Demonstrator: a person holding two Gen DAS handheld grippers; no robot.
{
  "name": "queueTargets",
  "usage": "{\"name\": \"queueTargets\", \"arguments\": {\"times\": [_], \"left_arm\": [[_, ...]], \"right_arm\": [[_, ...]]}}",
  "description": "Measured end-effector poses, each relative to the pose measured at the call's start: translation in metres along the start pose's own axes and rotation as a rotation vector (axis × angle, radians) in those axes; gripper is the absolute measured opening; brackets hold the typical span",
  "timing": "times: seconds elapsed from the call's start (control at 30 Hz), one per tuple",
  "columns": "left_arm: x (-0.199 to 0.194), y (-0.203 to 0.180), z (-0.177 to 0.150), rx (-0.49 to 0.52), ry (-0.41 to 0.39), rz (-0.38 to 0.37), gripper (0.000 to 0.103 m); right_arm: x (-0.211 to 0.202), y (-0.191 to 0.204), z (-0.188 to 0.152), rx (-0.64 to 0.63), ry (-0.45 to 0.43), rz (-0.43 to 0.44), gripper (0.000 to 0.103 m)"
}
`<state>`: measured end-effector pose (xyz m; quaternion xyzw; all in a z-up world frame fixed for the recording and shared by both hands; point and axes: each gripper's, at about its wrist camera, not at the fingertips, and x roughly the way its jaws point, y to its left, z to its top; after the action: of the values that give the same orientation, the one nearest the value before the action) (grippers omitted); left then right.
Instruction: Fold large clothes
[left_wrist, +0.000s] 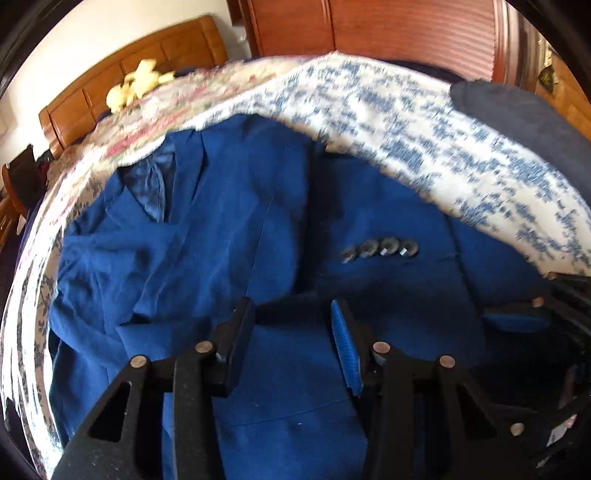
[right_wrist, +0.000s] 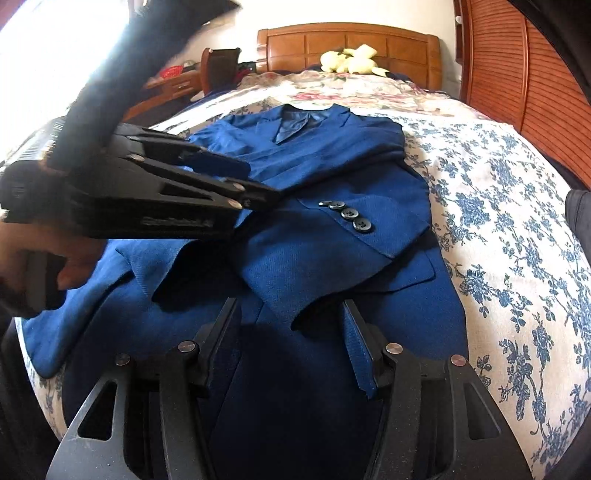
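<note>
We are holding both grippers above a blue jacket (right_wrist: 332, 177) that is lying front-up on the bed, its collar toward the wooden headboard (right_wrist: 347, 44). The right wrist view is giving us what the left cannot: the whole left gripper (right_wrist: 258, 195) seen from the side, reaching in over the jacket's chest with our left hand (right_wrist: 55, 258) wrapped around its handle, and the full outline of the jacket, with one sleeve (right_wrist: 325, 240) folded across the front. From that side angle we cannot tell how far apart its fingers are; the left wrist view is settling it, showing the left gripper (left_wrist: 291, 332) with its fingers spread wide and nothing between them, only blue cloth below. That view is blurred and tilted, and at its right edge it is catching part of the right gripper. The right gripper (right_wrist: 291, 332) is likewise standing wide open over the lower part of the jacket, gripping nothing. We are counting four dark cuff buttons (right_wrist: 347, 216) in a row on the folded sleeve, and the same four buttons (left_wrist: 380, 249) from the left. We are seeing one jacket, one floral bedspread (right_wrist: 498, 221) in blue and white under it, a second rose-patterned cover (right_wrist: 351, 90) beyond, one yellow plush toy (right_wrist: 351, 59) by the headboard, and a slatted wooden wardrobe (right_wrist: 517, 74) alongside the bed.
</note>
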<state>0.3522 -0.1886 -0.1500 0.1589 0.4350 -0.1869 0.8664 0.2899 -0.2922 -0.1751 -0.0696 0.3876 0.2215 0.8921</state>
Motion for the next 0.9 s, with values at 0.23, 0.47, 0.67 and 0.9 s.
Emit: {"name": "queueTargets", "arguments": {"times": [0.23, 0.47, 0.67, 0.9], "left_arm": [[-0.032, 0.019, -0.014, -0.032, -0.081, 0.011, 0.0], [-0.099, 0.061, -0.035, -0.088, -0.228, 0.057, 0.0], [-0.116, 0.088, -0.061, -0.103, -0.23, 0.099, 0.0], [-0.124, 0.111, -0.089, -0.129, -0.219, 0.138, 0.0]], "right_arm": [[0.0, 0.002, 0.0, 0.0, 0.001, 0.004, 0.056], [0.001, 0.002, 0.001, 0.003, 0.003, 0.001, 0.056], [0.004, 0.001, 0.002, 0.009, 0.011, -0.004, 0.056], [0.005, 0.0, 0.002, 0.014, 0.014, -0.015, 0.056]]}}
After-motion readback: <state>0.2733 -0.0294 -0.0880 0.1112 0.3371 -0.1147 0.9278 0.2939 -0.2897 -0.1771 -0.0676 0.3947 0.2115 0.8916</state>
